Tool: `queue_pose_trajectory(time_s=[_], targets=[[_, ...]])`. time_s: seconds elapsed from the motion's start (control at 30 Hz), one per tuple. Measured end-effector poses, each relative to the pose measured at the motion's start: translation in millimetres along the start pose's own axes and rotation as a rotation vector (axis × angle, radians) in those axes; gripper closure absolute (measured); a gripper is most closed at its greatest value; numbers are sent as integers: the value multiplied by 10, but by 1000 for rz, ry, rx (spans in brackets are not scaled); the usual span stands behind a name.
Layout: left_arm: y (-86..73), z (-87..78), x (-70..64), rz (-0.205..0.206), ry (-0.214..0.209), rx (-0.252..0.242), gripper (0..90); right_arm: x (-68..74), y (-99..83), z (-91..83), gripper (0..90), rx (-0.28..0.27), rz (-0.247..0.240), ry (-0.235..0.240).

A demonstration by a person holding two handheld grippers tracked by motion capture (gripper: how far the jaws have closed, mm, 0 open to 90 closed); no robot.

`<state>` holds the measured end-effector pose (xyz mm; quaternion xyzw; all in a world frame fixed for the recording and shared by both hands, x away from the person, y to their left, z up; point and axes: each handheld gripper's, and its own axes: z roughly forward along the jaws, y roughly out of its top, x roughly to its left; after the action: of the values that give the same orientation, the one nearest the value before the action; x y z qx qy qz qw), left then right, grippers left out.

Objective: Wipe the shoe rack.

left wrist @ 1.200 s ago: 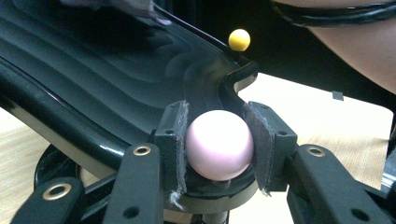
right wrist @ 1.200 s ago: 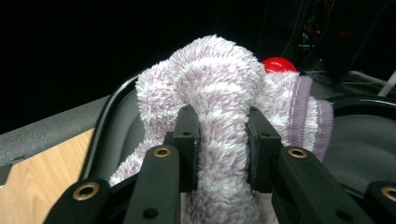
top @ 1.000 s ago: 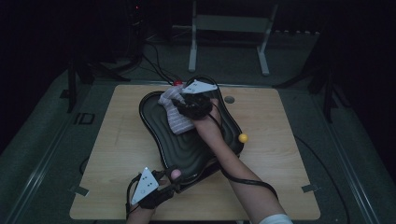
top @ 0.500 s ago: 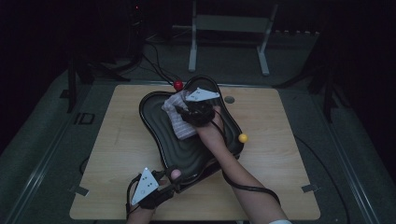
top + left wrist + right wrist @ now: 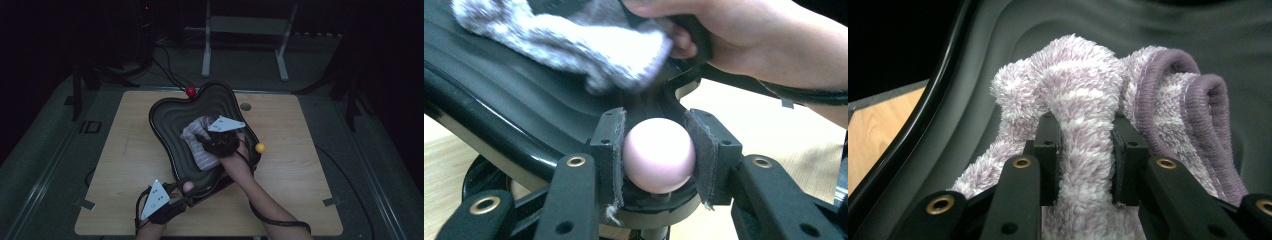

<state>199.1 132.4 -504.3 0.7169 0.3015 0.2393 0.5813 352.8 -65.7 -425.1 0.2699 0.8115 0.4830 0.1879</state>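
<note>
A black wavy tray point(image 5: 216, 100) lies across the wooden table point(image 5: 130, 150). Its corners carry knobs: a red ball point(image 5: 190, 91) at the far side, a yellow ball point(image 5: 260, 148) at the right, a pink ball point(image 5: 188, 187) at the near end. My left gripper point(image 5: 182, 192) is shut on the pink ball point(image 5: 658, 155), one pad on each side. Over the tray's middle, my right gripper point(image 5: 202, 140) is shut on a fluffy lilac-and-white cloth point(image 5: 197, 147). In the right gripper view a fold of the cloth point(image 5: 1083, 100) is pinched between the jaws and rests on the tray floor point(image 5: 998, 50).
A small grey disc point(image 5: 245, 106) is set in the table behind the tray. A metal frame point(image 5: 245, 25) and cables stand on the dark floor past the far edge. The person's right hand point(image 5: 749, 40) reaches over the tray's near rim.
My right gripper has dragged the cloth from the tray's far end back toward the middle, uncovering the red ball. The left gripper has stayed on the pink ball.
</note>
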Motion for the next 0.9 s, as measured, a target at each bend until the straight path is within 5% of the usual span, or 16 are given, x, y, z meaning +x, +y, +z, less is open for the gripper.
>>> queue_pose_trajectory(time_s=[0.9], targets=[[-2, 2, -14, 4, 7, 0, 602, 208, -512, -393, 705, 56, -45, 52]])
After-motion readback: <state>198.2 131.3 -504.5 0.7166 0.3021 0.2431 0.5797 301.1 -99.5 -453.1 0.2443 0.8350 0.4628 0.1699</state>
